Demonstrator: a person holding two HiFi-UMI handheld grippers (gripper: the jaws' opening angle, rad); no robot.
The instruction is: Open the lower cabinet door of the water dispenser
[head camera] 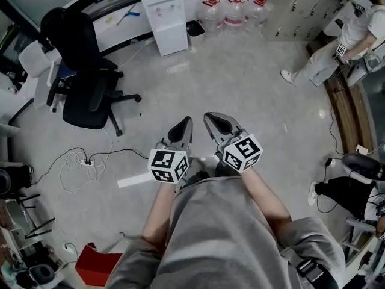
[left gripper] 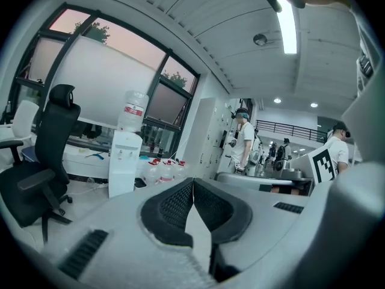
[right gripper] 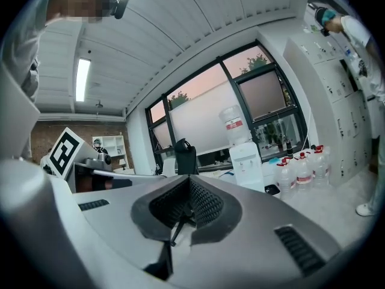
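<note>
The white water dispenser [head camera: 163,11] stands against the far wall, well ahead of both grippers; its lower cabinet door [head camera: 172,39] looks closed. In the left gripper view the water dispenser [left gripper: 124,164] is small at the left, with a bottle [left gripper: 135,109] on top. It also shows in the right gripper view, where the water dispenser [right gripper: 247,165] sits right of centre. My left gripper [head camera: 186,125] and right gripper [head camera: 212,120] are held side by side over the floor, pointing toward it. Both are shut with nothing between the jaws, as seen at the left gripper [left gripper: 193,183] and right gripper [right gripper: 189,182].
A black office chair [head camera: 85,77] stands at the left. Several water bottles [head camera: 235,9] and a small bin [head camera: 195,32] sit right of the dispenser. Cables and a power strip [head camera: 83,161] lie on the floor. A person [head camera: 337,46] stands at the right by lockers.
</note>
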